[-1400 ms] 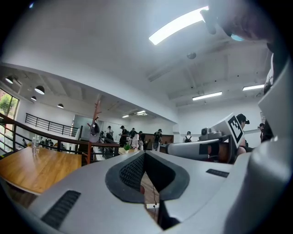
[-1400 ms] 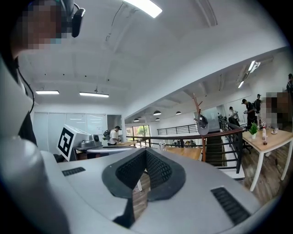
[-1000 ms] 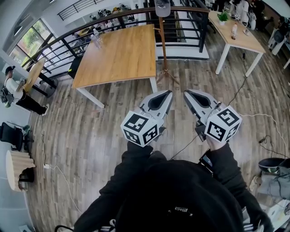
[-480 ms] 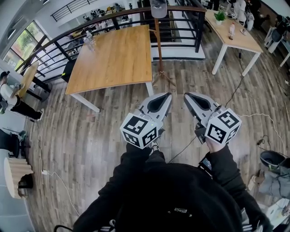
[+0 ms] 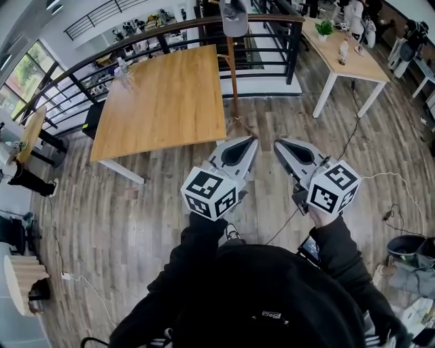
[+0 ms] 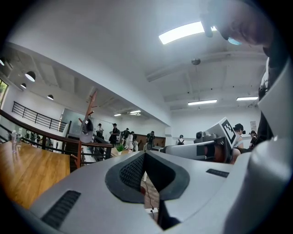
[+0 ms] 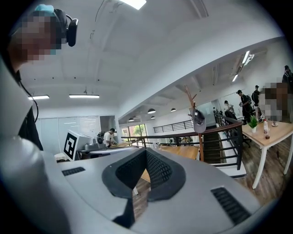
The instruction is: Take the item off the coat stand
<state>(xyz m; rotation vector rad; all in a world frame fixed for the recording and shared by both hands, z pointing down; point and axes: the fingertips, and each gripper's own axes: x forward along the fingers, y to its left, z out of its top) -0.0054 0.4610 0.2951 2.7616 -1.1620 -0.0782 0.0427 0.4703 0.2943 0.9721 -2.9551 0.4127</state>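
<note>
A grey cap (image 5: 234, 20) hangs at the top of a slim wooden coat stand (image 5: 232, 81) beside the railing, ahead of me in the head view. My left gripper (image 5: 253, 141) and right gripper (image 5: 277, 144) are held side by side, level, pointing at the stand's foot and well short of it. Both are shut with nothing between the jaws. In the left gripper view the cap (image 6: 86, 126) is far off to the left of the closed left gripper (image 6: 145, 155). The right gripper view has the cap (image 7: 198, 119) to the right of the closed right gripper (image 7: 146, 153).
A large wooden table (image 5: 163, 95) stands left of the stand. A black railing (image 5: 272, 27) runs behind it. A second wooden table (image 5: 346, 54) with a plant is at the back right. Cables (image 5: 360, 132) lie on the plank floor at right. People stand in the distance.
I have walked toward the coat stand: the table and stand have drawn nearer and slid left in the head view. Both grippers keep their pose, shut.
</note>
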